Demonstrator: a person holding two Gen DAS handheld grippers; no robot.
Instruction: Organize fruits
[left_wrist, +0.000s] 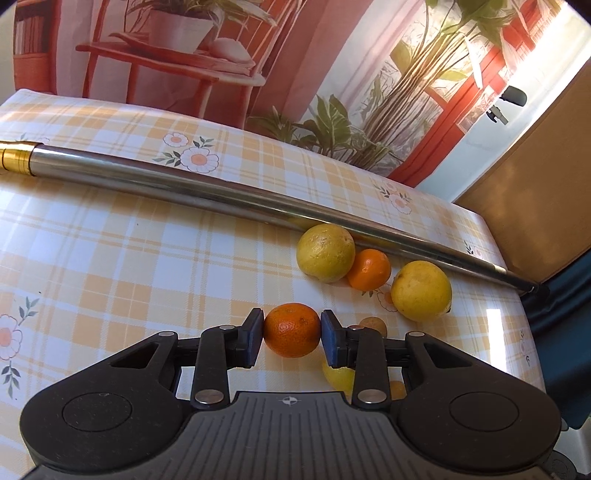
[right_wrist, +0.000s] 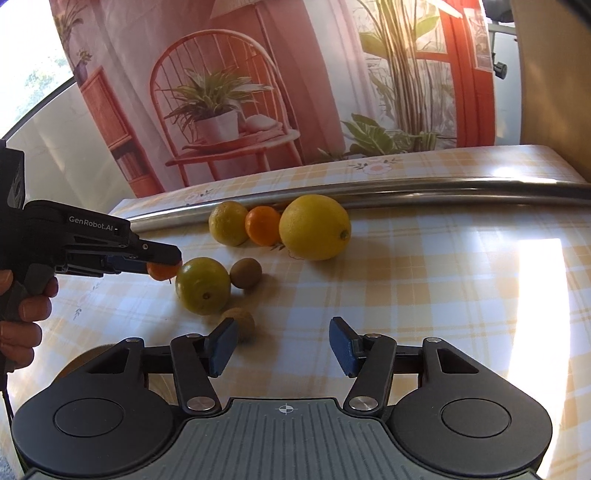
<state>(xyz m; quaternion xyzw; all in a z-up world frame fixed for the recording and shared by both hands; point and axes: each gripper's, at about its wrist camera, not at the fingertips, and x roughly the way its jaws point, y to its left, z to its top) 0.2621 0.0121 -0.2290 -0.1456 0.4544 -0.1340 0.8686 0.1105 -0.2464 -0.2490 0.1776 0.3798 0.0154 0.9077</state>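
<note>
**Fruit sorting partly done: three lined up at the rod, one tangerine in the claw, several loose**

Left wrist view: the left claw (left_wrist: 292, 330) is gripping a tangerine (left_wrist: 292, 329) between its blue pads, which are pressing on both sides of the fruit; whether it is resting on the bench (left_wrist: 110, 258) or lifted just clear, I cannot tell. Beyond it, three fruits are sitting in a row against a metal rod (left_wrist: 221, 192): a greenish lemon (left_wrist: 325, 253), a small orange (left_wrist: 369, 268) touching it, and a yellow lemon (left_wrist: 421, 290) just beside. A small brown fruit (left_wrist: 373, 325) and something yellow are peeking out behind the right pad, mostly hidden.

Right wrist view: the right claw (right_wrist: 282, 345) is hovering open and empty above the checked cloth. The left claw (right_wrist: 162, 267), held by a person's hand (right_wrist: 26, 314), is clamping the tangerine (right_wrist: 160, 271) near a green citrus (right_wrist: 202, 286). A kiwi (right_wrist: 246, 272) is lying just beside that citrus, and a second brown fruit (right_wrist: 240, 323) is sitting near the right claw's left pad.

Judging from this, the row along the rod looks started, with the held tangerine, the green citrus and both brown fruits left to place.
</note>
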